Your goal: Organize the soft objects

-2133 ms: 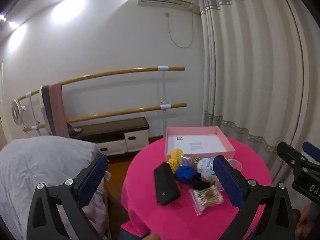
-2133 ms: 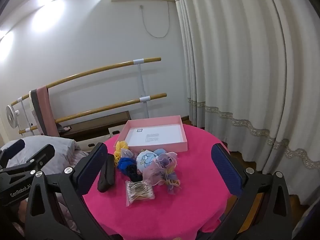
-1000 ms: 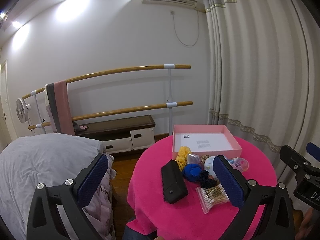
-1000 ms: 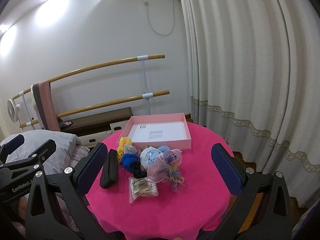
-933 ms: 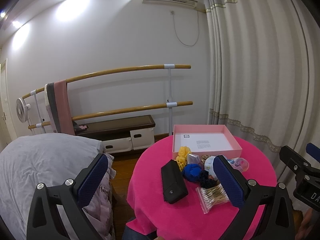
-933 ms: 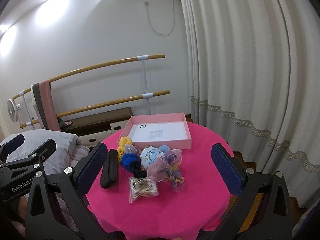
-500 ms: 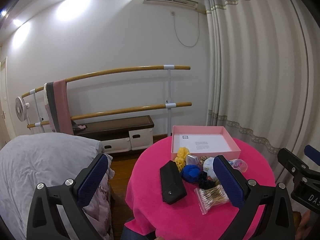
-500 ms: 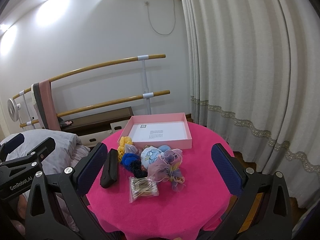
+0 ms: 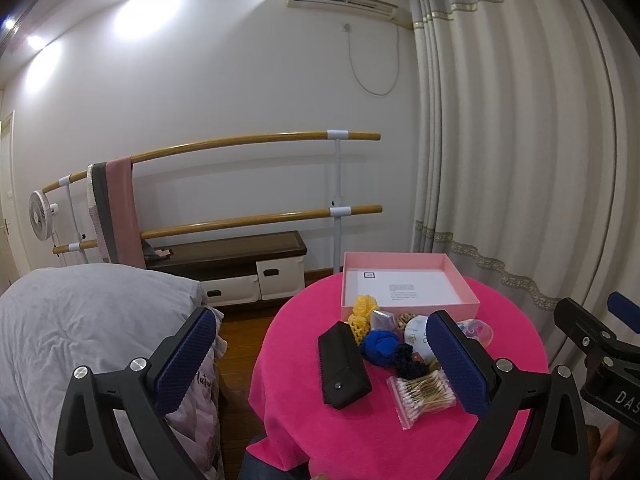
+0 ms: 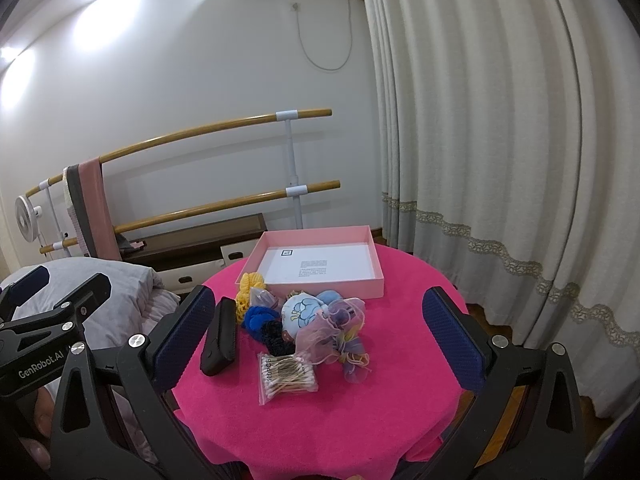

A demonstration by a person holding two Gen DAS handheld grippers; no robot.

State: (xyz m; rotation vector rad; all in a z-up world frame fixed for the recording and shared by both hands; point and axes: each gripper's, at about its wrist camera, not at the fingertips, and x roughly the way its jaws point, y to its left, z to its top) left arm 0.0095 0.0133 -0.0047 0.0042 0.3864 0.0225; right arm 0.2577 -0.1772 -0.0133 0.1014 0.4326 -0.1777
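Both the left tongs point(image 9: 320, 354) and right tongs point(image 10: 316, 330) are being held released above the counter point(image 10: 392, 384), where scrunchies point(image 10: 332, 330) are lying before the pink box point(image 10: 320, 266).

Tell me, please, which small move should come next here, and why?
Probably lower the right tongs toward the sheer pink scrunchie: both tongs are open and empty, the pink box holds no soft items yet, and that scrunchie lies on top of the pile, nearest them.
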